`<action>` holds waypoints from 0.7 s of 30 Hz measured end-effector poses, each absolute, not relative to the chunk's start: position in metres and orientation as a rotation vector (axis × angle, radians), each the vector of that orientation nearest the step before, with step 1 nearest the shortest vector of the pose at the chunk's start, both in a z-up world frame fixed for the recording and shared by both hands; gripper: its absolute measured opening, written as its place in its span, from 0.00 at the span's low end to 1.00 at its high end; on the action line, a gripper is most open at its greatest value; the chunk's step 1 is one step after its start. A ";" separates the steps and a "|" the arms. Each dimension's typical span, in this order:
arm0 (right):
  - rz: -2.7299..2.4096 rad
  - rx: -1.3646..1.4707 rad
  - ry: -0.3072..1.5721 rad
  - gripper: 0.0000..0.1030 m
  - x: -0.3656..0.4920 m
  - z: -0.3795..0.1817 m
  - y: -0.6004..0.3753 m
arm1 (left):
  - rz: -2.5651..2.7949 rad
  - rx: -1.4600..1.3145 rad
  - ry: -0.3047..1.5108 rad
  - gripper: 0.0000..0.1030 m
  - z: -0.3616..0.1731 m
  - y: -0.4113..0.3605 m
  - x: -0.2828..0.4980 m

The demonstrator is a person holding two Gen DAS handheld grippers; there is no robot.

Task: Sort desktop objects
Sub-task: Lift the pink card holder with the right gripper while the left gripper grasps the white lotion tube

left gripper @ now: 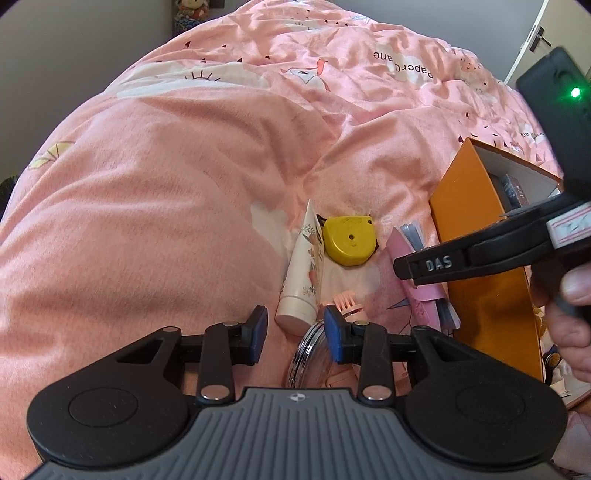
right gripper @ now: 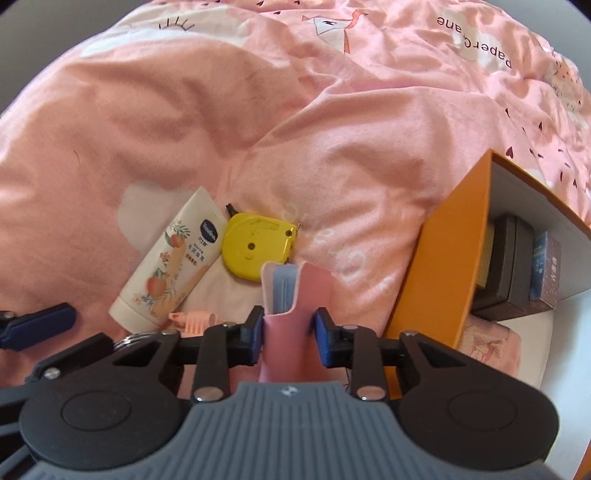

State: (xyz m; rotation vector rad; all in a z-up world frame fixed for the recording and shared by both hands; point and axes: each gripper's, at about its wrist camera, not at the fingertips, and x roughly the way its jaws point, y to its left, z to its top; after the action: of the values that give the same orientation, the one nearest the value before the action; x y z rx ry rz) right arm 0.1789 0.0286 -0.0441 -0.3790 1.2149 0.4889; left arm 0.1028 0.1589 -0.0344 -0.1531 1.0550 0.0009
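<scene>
A white hand-cream tube [left gripper: 302, 269] [right gripper: 170, 264], a yellow tape measure [left gripper: 349, 240] [right gripper: 256, 245], a small pink brush [left gripper: 347, 303] [right gripper: 194, 319] and a clear round lid [left gripper: 312, 354] lie on the pink bedspread. A pink and blue pouch [left gripper: 421, 273] [right gripper: 291, 302] stands between my right gripper's [right gripper: 289, 334] blue pads, which touch its sides. My left gripper [left gripper: 295, 334] is open and empty, just near the tube's cap and over the lid. The right gripper [left gripper: 404, 267] also shows side-on in the left wrist view.
An open orange box [left gripper: 476, 258] [right gripper: 436, 266] lies at the right, holding a dark box [right gripper: 506, 269] and a blue-pink packet [right gripper: 545, 269]. The pink bedspread [left gripper: 166, 184] rises in rumpled folds to the left and behind. A doll [left gripper: 190, 11] stands far back.
</scene>
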 end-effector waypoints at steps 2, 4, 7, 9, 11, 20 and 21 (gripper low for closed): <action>0.520 -0.312 1.240 0.26 0.185 -0.039 0.022 | 0.001 -0.144 1.047 0.38 -0.031 0.158 0.103; 0.554 -0.238 1.269 0.25 0.187 -0.036 0.023 | -0.001 -0.138 1.043 0.38 -0.030 0.156 0.106; 0.561 -0.223 1.291 0.25 0.189 -0.043 0.026 | -0.013 -0.130 1.046 0.38 -0.029 0.154 0.112; 0.549 -0.244 1.303 0.25 0.185 -0.047 0.024 | -0.011 -0.124 1.052 0.38 -0.032 0.153 0.118; 0.538 -0.283 1.289 0.25 0.181 -0.046 0.022 | -0.013 -0.112 1.060 0.38 -0.034 0.152 0.123; 0.599 -0.343 1.282 0.25 0.177 -0.045 0.017 | -0.042 -0.101 1.137 0.38 -0.055 0.148 0.151; 0.608 -0.344 1.283 0.25 0.178 -0.046 0.017 | -0.045 -0.102 1.147 0.38 -0.058 0.148 0.154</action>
State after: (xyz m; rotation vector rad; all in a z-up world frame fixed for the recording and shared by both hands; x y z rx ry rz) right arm 0.1776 0.0172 -0.0463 -0.3436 1.2828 0.6080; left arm 0.1544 0.1480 -0.0582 -0.1017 1.1472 -0.0448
